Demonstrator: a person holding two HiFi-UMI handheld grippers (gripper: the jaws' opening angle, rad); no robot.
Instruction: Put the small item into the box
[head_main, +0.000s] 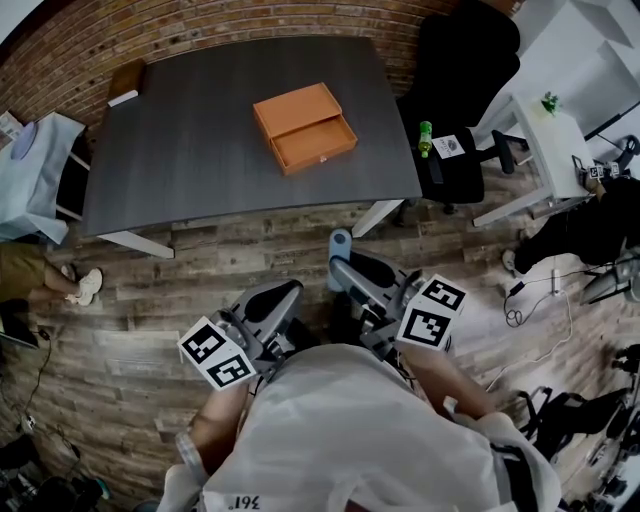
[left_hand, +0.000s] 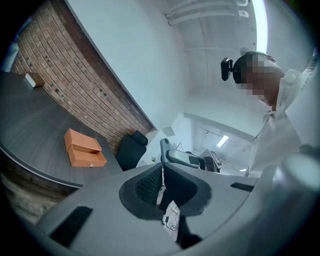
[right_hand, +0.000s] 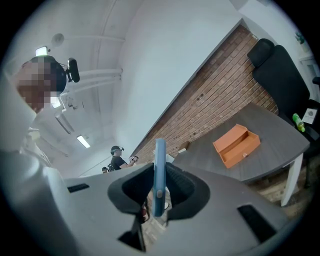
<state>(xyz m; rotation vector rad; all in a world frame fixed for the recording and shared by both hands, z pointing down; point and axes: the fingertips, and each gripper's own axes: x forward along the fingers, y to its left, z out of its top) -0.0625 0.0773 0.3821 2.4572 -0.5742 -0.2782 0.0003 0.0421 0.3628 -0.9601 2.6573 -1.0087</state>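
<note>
An orange box (head_main: 305, 127) with its tray open lies on the dark grey table (head_main: 200, 150), toward the far right; it also shows as the orange box (left_hand: 82, 148) and the orange box (right_hand: 236, 145) in the gripper views. My right gripper (head_main: 343, 265) is held low over the wooden floor, short of the table's near edge. It is shut on a thin light-blue item (right_hand: 159, 165) that stands upright between the pads of the right gripper (right_hand: 159, 192). The left gripper (head_main: 285, 295) sits beside it, close to my body. The left gripper (left_hand: 162, 182) has its pads together with nothing between them.
A black office chair (head_main: 460, 90) stands at the table's right, with a green bottle (head_main: 425, 138) on its seat. A white side table (head_main: 545, 150) is further right. Cables (head_main: 520, 300) lie on the floor. A small brown box (head_main: 125, 82) sits at the table's far left corner.
</note>
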